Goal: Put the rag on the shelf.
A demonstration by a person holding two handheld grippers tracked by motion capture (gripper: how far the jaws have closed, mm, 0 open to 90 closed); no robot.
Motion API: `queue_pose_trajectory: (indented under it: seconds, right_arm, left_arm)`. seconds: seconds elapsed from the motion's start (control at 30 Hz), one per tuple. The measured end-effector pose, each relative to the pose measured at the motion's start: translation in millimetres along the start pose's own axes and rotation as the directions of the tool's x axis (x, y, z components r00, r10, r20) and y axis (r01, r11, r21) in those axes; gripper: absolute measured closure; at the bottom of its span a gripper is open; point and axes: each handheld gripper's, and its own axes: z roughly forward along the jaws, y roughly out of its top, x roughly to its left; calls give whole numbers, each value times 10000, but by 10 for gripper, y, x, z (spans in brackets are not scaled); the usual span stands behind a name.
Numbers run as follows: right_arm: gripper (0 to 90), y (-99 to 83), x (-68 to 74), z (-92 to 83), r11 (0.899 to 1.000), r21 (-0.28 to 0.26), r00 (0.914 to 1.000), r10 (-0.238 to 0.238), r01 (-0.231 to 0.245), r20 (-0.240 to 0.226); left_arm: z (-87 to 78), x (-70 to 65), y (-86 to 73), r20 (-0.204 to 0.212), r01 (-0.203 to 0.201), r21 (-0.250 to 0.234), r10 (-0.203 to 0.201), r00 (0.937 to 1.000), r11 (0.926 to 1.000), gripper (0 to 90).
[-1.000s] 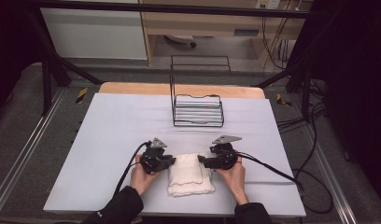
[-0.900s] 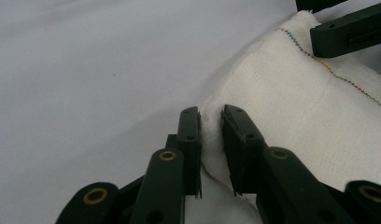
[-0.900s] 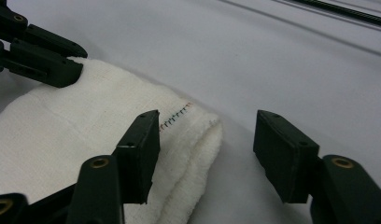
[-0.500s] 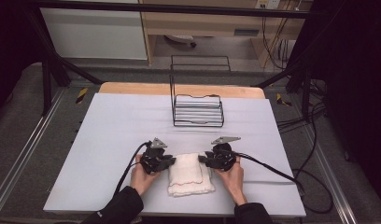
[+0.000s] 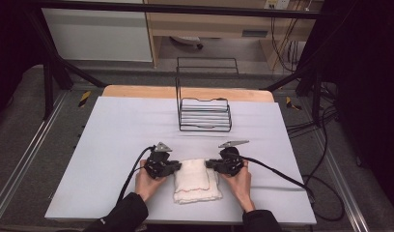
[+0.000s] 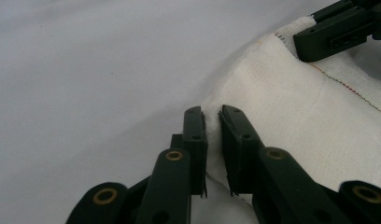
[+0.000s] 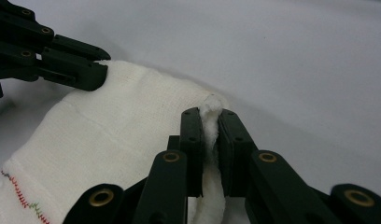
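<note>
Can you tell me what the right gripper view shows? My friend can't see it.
The right gripper has just closed its two black fingers on a fold of a white cloth lying on a pale grey table. At the top left, the left gripper reaches the cloth's far edge.

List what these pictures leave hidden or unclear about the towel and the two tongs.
- Towel layers: high view, too small to count the folds.
- Towel edge inside the left tongs: left gripper view, the jaws cover it and the bottom edge cuts it off.
- Pinched fold's lower end in the right tongs: right gripper view, cut off by the bottom edge.
- Rack: high view, too small to count its wires.
</note>
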Motion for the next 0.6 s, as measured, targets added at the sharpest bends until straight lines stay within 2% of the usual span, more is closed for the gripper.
queue_pose_trajectory:
  seconds: [0.2, 0.4, 0.6]
  right_arm:
    - [828, 6, 19, -45, 9996, -281, 10000, -23, 22, -25]
    - [829, 25, 51, -151, 9976, -690, 9996, -119, 100, -271]
    - [831, 31, 91, -272, 9937, -1109, 9990, -232, 189, -377]
  left_arm:
    - [-28, 22, 0, 77, 229, -126, -228, 9997, 9997, 824]
    - [-126, 22, 33, 180, 336, -655, -324, 9993, 9973, 827]
    - [-233, -13, 76, 236, 234, -1183, -207, 9995, 9927, 828]
